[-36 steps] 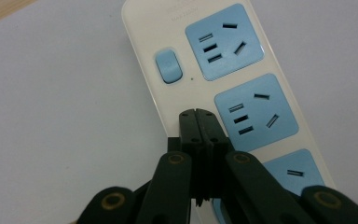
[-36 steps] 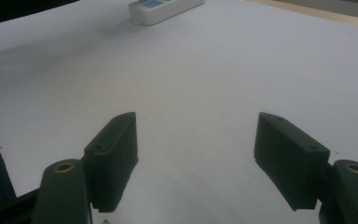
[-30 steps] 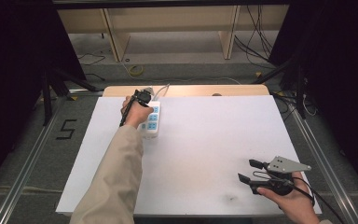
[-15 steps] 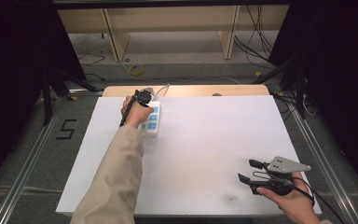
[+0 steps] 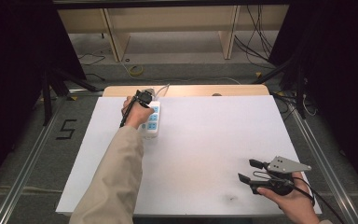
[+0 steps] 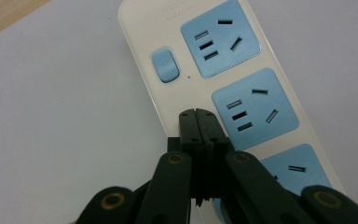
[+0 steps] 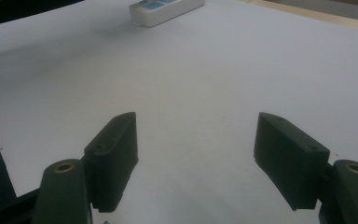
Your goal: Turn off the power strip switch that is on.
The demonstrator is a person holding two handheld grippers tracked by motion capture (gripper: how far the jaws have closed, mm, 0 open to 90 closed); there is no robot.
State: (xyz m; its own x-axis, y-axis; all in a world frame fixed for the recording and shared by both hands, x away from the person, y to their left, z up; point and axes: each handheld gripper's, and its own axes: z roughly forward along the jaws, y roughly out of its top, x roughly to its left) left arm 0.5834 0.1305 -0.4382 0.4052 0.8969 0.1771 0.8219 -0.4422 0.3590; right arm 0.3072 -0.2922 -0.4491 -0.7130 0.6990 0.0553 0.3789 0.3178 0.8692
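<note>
Pressing its jaws together into one blunt tip, the left hand-held gripper (image 6: pixel 199 122) is poking the power strip (image 6: pixel 223 93) near the table's (image 5: pixel 205 140) far-left corner, just below its switch (image 6: pixel 165 66); the right hand-held gripper (image 7: pixel 196 158) is idling spread wide.

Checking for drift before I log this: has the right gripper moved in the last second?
No. The right gripper sits at the same spot by the white sheet's near right corner as before.

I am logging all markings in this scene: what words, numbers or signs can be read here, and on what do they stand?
"5": a black figure on the grey floor, left of the white table.
Faint embossed lettering at the top of the white power strip with blue sockets: too blurred to read.
Nothing else legible.
</note>
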